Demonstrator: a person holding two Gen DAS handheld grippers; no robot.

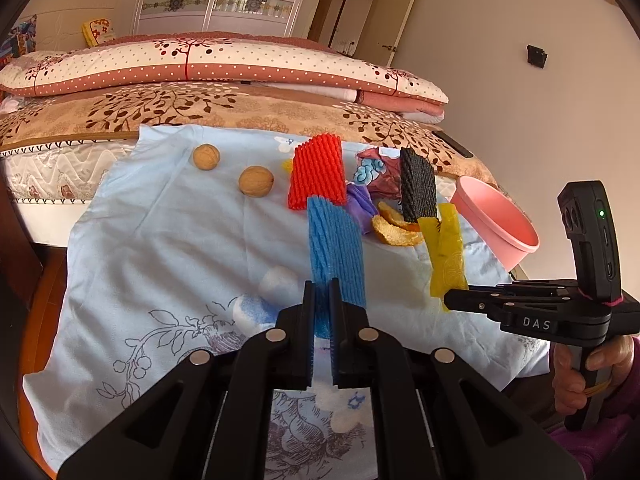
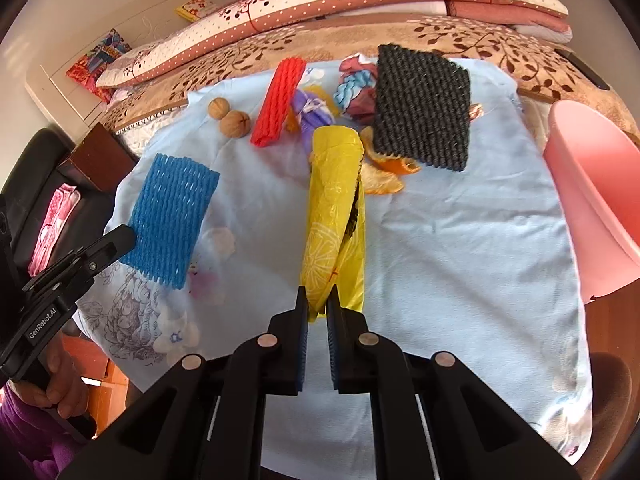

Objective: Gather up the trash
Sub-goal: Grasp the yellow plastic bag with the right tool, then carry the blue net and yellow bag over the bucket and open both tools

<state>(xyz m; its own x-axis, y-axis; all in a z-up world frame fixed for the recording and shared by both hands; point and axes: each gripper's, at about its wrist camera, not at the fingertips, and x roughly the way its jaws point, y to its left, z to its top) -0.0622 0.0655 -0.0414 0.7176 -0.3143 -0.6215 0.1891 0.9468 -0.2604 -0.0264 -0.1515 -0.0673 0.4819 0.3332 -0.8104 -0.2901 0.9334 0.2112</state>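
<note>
A: Left view?
B: Left gripper (image 1: 321,286) clamps the blue net (image 1: 336,248); pink bin (image 1: 494,220) far right of it.
A: Right view?
B: Right gripper (image 2: 318,300) pinches the yellow wrapper (image 2: 334,216); bin (image 2: 592,184) to its right.

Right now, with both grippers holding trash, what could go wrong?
The right gripper pinches only the yellow wrapper's near tip, so it may slip out. The wrapper's far end lies beside the orange peel and could drag it. The pink bin stands at the cloth's edge; a swing could tip it.
</note>
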